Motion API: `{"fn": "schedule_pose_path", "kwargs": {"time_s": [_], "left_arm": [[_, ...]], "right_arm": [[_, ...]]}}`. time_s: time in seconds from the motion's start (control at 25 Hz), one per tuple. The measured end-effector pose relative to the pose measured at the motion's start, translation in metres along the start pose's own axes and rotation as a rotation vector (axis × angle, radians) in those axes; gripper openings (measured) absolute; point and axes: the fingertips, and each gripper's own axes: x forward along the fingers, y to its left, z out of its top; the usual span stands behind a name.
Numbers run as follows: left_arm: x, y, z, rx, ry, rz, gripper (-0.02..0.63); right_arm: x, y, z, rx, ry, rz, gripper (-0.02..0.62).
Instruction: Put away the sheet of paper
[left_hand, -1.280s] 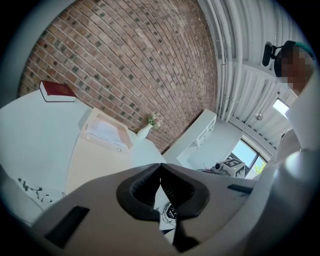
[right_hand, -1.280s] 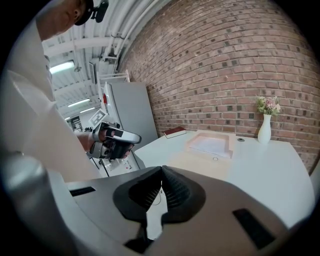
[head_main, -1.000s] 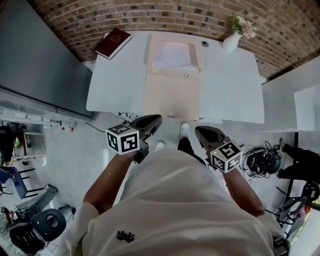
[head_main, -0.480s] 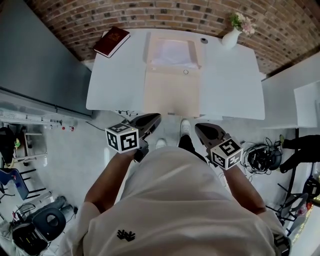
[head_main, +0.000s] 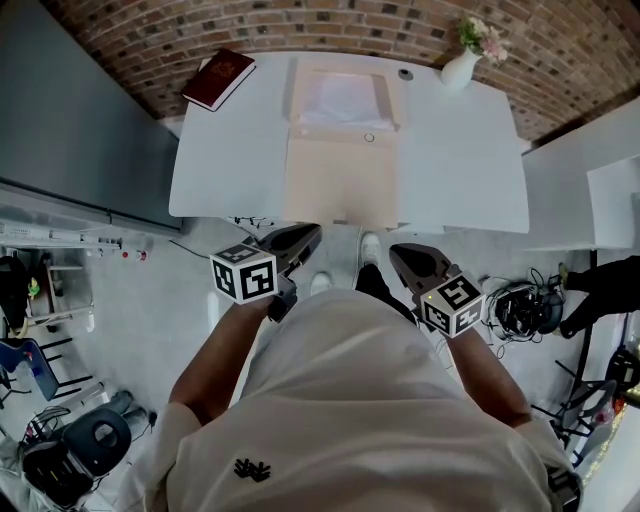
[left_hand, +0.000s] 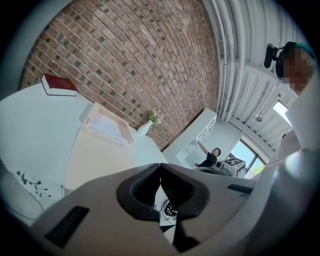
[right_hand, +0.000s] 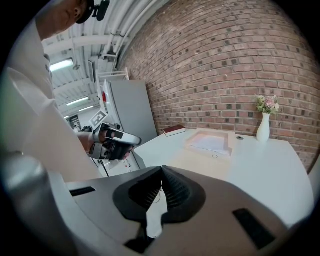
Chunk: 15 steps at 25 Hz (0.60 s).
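Against the near edge of the tray (head_main: 294, 95) lies the sheet (head_main: 342, 180), flat on the table (head_main: 220, 170), its long axis running from the tray straight toward the person. Both grippers hang off the table, farther from the tray than the sheet's near end. The left gripper (head_main: 303, 238) and the right gripper (head_main: 403, 257) each have jaws pressed together on nothing. The sheet's near end lies ahead of and between them, a touch nearer the left one, I judge.
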Motion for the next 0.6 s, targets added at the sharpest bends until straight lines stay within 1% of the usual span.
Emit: {"fn": "schedule_pose_path", "kwargs": {"time_s": [0.28, 0.6], "left_arm": [[0.002, 0.002, -0.003, -0.024, 0.003, -0.006, 0.025], [0.007, 0.007, 0.003, -0.034, -0.005, -0.001, 0.025]], "right_arm": [[0.003, -0.003, -0.002, -0.002, 0.01, 0.002, 0.028], [0.013, -0.007, 0.001, -0.013, 0.024, 0.022, 0.028]]}}
